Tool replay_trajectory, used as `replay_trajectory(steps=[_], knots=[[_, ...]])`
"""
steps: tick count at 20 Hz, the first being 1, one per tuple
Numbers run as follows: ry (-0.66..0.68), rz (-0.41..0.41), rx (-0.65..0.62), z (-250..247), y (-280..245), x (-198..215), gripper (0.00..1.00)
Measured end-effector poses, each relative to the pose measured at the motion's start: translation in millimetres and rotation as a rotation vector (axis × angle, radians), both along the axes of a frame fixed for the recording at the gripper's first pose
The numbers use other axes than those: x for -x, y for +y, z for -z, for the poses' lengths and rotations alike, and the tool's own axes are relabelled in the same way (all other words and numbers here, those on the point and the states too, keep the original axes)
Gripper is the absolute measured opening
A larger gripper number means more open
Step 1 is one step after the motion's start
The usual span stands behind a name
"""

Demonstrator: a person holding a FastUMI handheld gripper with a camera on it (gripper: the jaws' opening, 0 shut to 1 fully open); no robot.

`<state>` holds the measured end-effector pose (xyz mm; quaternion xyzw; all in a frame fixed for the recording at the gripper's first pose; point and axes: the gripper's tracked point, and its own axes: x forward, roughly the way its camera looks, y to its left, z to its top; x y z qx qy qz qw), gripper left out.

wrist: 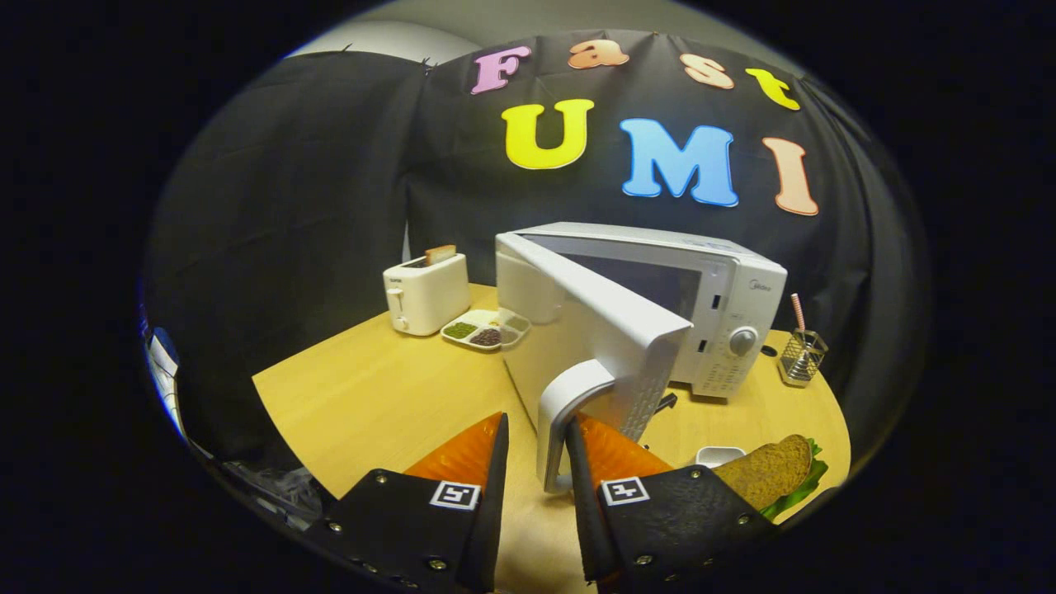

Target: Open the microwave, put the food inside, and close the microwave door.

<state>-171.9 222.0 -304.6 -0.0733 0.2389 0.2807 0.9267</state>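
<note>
Gripper [536, 450] fingers stand apart around the door handle [569, 412], the right one touching it, the left clear. Sandwich [771, 474] (soft, light, loosely stacked) lies just right of them, best lifted across its bread faces. Beyond, the stiff microwave door [602, 330] hangs wide open on a smooth wooden table [371, 396], toaster [425, 293] behind

One camera, riding on the gripper [536, 450] and looking forward along its two fingers, which we see parted at the bottom of the view. It sits low over the wooden table [388, 396], tilted slightly down. Closest to us is the handle [569, 412] of the microwave [709, 305] door, swung towards the lens. Farther back, the toaster [426, 293] and booth wall. Fisheye bends the table edge strongly.
</note>
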Motion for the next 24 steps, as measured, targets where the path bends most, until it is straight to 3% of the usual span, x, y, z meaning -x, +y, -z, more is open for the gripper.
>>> replay_trajectory(steps=[4,10,17,21,24], knots=[[0.028,-0.097,0.031,-1,46,39,0.39],[0.001,-0.136,0.068,5,101,65,0.38],[-0.087,-0.352,0.079,4,182,86,0.33],[-0.066,-0.433,0.021,-8,202,89,0.33],[-0.028,-0.527,-0.104,-43,209,107,0.33]])
